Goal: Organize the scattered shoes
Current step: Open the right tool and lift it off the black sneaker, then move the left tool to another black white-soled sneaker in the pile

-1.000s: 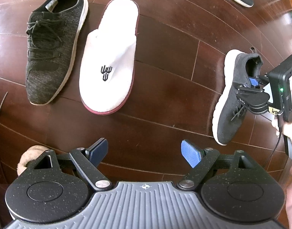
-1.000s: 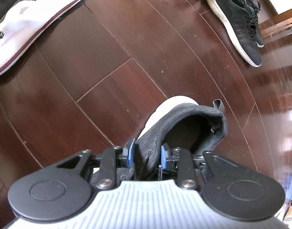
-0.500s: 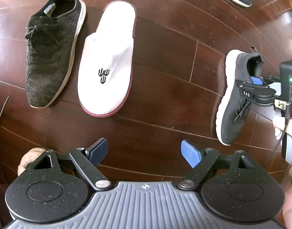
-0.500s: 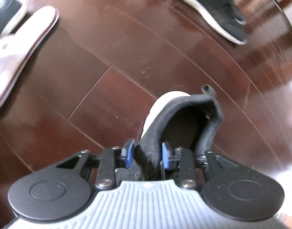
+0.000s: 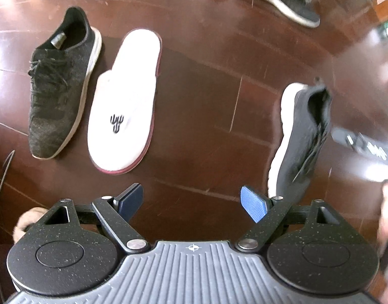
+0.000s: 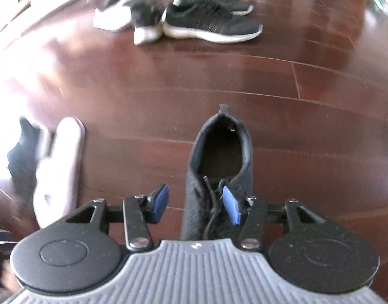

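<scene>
Floor [image 5: 209, 81] of dark wood carries a grey sneaker [image 6: 219, 167], well right of a white slipper [image 5: 125, 101] and black sneaker [image 5: 59, 83]. Right hand-held gripper [image 6: 197, 205]: jaws spread, its right pad over the grey sneaker's laces, gripping nothing. Left hand-held gripper [image 5: 192, 202]: spread, empty

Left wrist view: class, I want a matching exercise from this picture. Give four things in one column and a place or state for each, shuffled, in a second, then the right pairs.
Things:
1. White fabric slipper with dark red edging
2. Black knit sneaker with white sole
3. Dark grey knit sneaker with white sole
4. Left gripper

Places or states:
A. Alone on the floor at the right
B. Open, holding nothing
C. Farthest left on the floor
D. Bears a small black embroidered logo

Pairs: 1-D, 2-C, 3-A, 4-B
</scene>
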Tool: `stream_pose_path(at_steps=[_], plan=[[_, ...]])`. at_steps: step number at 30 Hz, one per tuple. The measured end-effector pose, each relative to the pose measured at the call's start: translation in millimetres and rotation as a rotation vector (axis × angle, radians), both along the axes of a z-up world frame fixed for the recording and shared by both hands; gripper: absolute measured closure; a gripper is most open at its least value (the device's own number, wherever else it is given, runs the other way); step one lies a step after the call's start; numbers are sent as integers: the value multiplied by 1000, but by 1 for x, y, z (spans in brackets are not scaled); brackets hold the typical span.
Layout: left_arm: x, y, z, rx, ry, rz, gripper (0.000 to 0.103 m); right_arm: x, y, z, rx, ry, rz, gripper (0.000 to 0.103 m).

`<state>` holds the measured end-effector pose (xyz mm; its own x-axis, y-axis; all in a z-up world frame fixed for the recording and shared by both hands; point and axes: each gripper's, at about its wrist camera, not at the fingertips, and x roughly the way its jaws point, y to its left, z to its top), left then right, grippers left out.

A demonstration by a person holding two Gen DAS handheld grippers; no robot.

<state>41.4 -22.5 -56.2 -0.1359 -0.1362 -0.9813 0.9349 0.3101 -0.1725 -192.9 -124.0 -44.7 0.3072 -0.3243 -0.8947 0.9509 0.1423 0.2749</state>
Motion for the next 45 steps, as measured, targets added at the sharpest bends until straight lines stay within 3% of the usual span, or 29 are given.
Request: stream_pose_path(at_steps=[4, 10, 14, 21, 25, 31, 37, 45], plan=[[-9, -5, 21, -36, -20, 41, 18, -22, 22, 53, 3, -136, -64, 48], [-15, -48, 79, -70, -54, 217, 18, -43, 9, 115, 10, -302, -119, 45], [-21, -105, 93, -126, -59, 230, 17, -46, -10, 129, -23, -308, -139, 45], [-20, -227, 56, -240, -121, 156, 17, -45, -36, 87, -31, -317, -273, 45], [-10, -281, 33, -243, -140, 116, 17, -34, -59, 58, 49, -359, -414, 45], [30, -390, -16, -194, -129, 175, 17, -6, -113, 38, 83, -340, -425, 45], [46, -464, -49, -181, -118, 237, 17, 8, -155, 12, 73, -348, -444, 45], [51, -503, -86, -159, -112, 284, 18, 18, -164, -21, 96, -382, -466, 44]])
